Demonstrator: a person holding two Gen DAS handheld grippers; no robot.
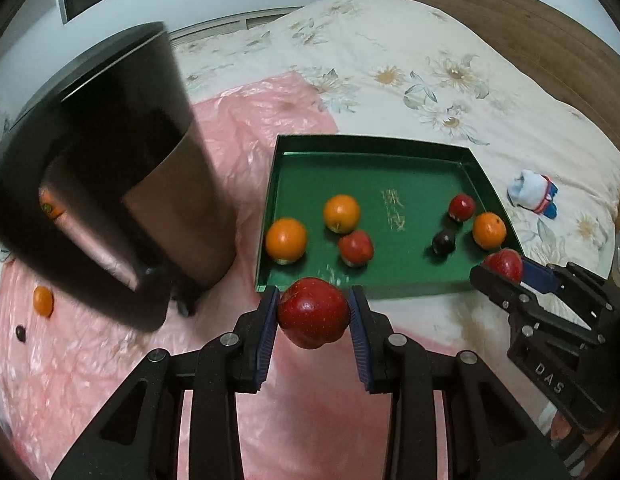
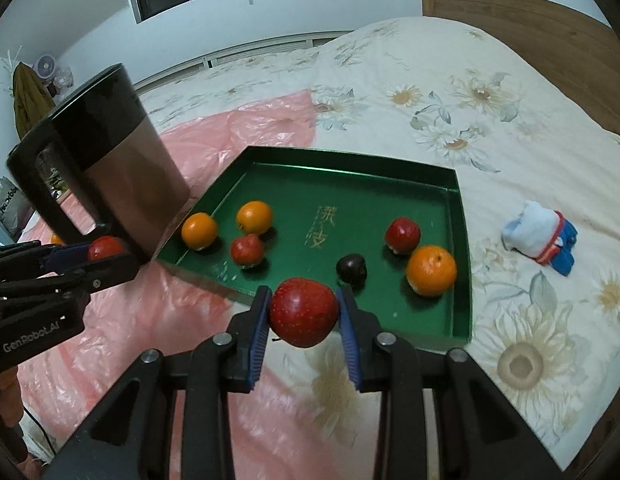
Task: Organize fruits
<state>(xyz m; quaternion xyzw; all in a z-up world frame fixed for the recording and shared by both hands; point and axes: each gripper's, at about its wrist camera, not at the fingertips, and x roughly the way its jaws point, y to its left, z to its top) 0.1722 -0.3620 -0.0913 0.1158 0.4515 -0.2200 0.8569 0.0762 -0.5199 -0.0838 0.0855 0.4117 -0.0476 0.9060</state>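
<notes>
Surface: bed w/ floral quilt [image 2: 450,92], pink plastic sheet [image 1: 246,128] left of green tray [image 2: 464,240].
Room: wood headboard [image 2: 530,20] behind tray.
Fruit: 3 oranges, 2 red apples, 1 dark plum [image 2: 351,269] in tray.
L gripper [image 1: 314,312]: clamped on red apple [image 1: 313,314], near tray's front edge.
R gripper [image 2: 303,312]: clamped on 2nd apple [image 2: 303,312], over tray's front edge.

A dark kettle [image 2: 110,168] stands on a pink plastic sheet [image 2: 198,152] spread over the bed's floral quilt [image 2: 450,92]. A small blue-and-white sock [image 2: 540,236] lies on the quilt.

Both wrist cameras look down, sharing the green tray [image 1: 270,208].
</notes>
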